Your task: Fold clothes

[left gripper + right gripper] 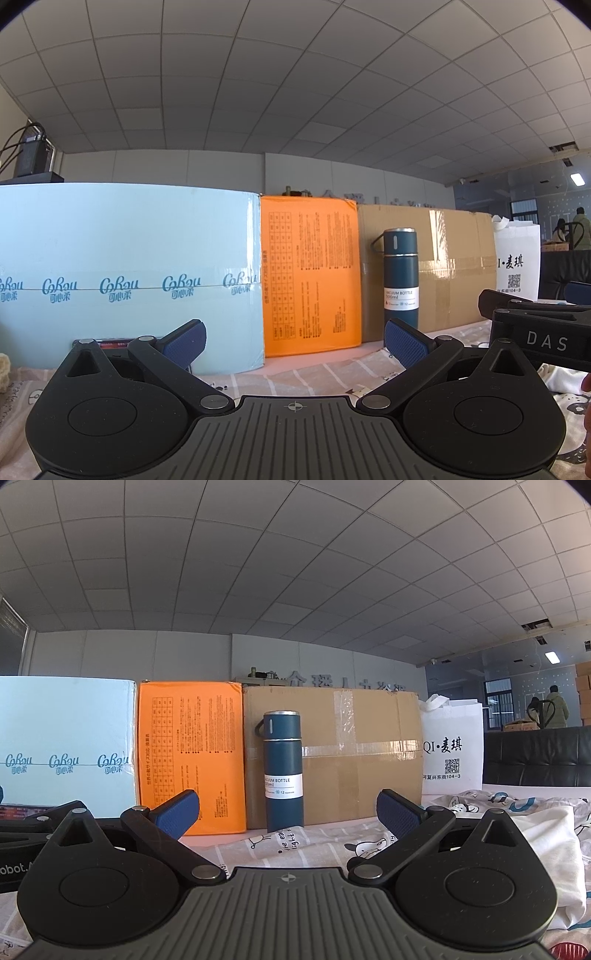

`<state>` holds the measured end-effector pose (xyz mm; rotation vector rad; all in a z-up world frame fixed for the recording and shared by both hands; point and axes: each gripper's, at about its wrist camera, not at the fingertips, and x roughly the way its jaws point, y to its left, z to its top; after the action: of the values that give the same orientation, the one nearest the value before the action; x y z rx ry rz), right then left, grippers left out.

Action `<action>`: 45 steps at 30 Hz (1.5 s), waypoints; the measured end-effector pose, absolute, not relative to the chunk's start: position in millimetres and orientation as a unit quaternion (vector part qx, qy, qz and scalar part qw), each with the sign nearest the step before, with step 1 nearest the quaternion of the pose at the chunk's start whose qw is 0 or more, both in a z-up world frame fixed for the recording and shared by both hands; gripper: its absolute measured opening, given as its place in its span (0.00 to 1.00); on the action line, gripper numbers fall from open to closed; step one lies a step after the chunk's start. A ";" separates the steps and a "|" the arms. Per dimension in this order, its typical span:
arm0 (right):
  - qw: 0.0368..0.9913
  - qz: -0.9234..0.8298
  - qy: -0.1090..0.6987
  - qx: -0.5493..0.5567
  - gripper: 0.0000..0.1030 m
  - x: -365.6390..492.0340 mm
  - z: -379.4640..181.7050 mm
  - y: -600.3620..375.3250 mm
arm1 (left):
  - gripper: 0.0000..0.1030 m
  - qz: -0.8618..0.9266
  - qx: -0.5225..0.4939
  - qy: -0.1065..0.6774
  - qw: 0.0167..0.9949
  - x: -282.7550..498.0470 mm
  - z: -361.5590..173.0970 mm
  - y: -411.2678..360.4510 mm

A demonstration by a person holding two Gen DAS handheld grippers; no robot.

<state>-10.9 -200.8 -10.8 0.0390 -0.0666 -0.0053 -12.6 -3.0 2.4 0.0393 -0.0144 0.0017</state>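
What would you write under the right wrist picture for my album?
Open right gripper faces a dark blue vacuum bottle standing before a brown cardboard box; white printed clothes lie rightward.

Pale blue box [129, 273] w/ teal logo print, orange box [310, 277] w/ black text and grid. Plain brown carton [354, 757], dark teal bottle [283, 771] w/ white label. White bag [452, 746], black lettering. White cloth [517, 834], cartoon prints. Blue finger pads [177, 814], black frames.

My two wrist cameras sit low, facing forward; both share the blue bottle [400, 278] [283, 771] and boxes nearby.
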 end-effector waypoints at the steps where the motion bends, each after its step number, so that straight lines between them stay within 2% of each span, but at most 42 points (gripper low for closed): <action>1: 0.999 -0.001 -0.036 0.021 1.00 -12.4 -11.0 -201.0 | 1.00 0.001 0.020 -0.009 1.000 -13.0 2.7 -3.2; 8: 0.997 0.012 -0.071 0.037 1.00 -23.7 -9.8 -204.4 | 1.00 0.006 0.021 -0.071 0.997 -31.6 10.2 -5.7; 17: 0.989 0.062 -0.126 0.047 1.00 -63.6 5.4 -202.9 | 1.00 0.043 0.053 -0.155 0.986 -94.8 34.4 1.3; 22: 0.986 0.114 -0.111 0.045 1.00 -92.4 19.9 -193.3 | 1.00 0.083 0.074 -0.189 0.976 -136.6 47.1 18.3; 30: 0.967 0.228 -0.108 -0.026 1.00 -131.7 40.1 -156.5 | 1.00 0.095 0.112 -0.222 0.964 -191.8 51.7 65.6; 39: 0.923 0.383 -0.022 -0.007 1.00 -149.2 64.7 -77.3 | 1.00 0.240 0.151 -0.262 0.922 -235.4 69.0 111.3; 45: 0.900 0.435 0.006 0.013 1.00 -144.2 79.7 -14.7 | 1.00 0.339 0.107 -0.285 0.890 -254.6 100.7 150.6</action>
<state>-144.2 -14.7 79.7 0.0266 0.0133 0.9007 -254.6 150.6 100.7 0.2214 -0.5910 0.7034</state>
